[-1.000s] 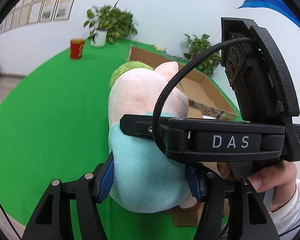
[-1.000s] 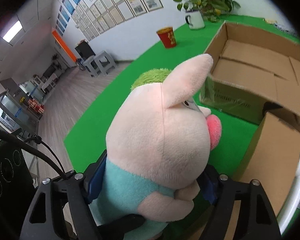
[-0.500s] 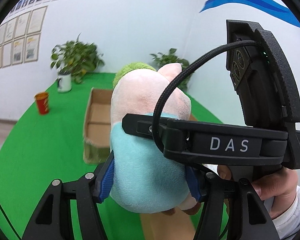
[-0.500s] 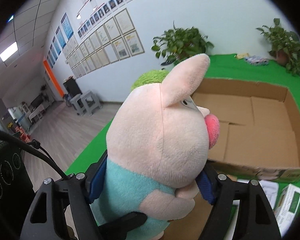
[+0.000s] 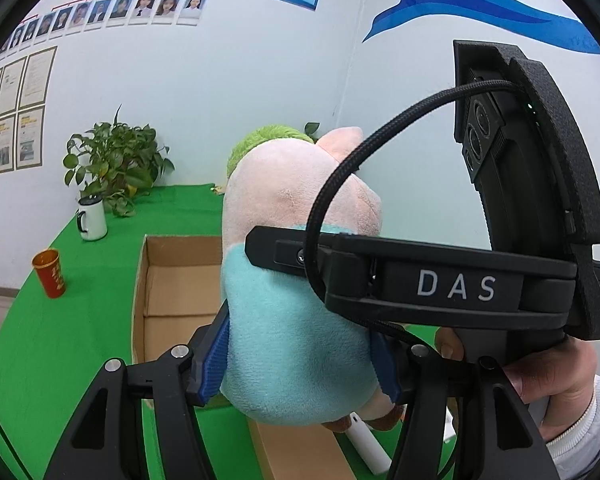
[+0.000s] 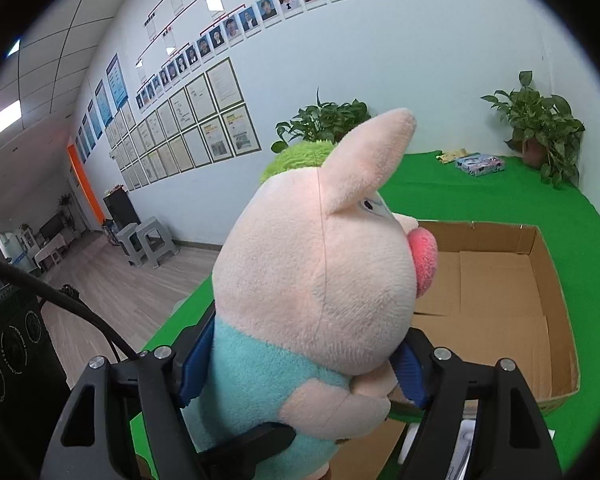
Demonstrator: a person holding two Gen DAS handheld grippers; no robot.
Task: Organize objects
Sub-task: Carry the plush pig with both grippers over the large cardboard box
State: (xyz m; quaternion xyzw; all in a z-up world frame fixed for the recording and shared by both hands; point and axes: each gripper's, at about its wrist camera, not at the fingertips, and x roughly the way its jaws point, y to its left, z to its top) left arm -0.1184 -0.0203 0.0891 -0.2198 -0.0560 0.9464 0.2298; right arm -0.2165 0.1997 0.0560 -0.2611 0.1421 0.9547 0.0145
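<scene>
Both grippers — left [image 5: 300,364], right [image 6: 296,368] — pinching plush pig [image 5: 296,300]; open cardboard box [image 6: 540,288] centre-right, rim clear, green table [image 6: 480,196] free beyond.

One plush pig [image 5: 296,320]. One open carton [image 6: 540,280]. Two potted plants [image 6: 540,128]. One white mug [image 5: 93,218], one red cup [image 5: 51,274]. Two grippers [image 5: 300,360]. Two grey stools [image 6: 148,240]. One small printed box [image 6: 480,165].
</scene>
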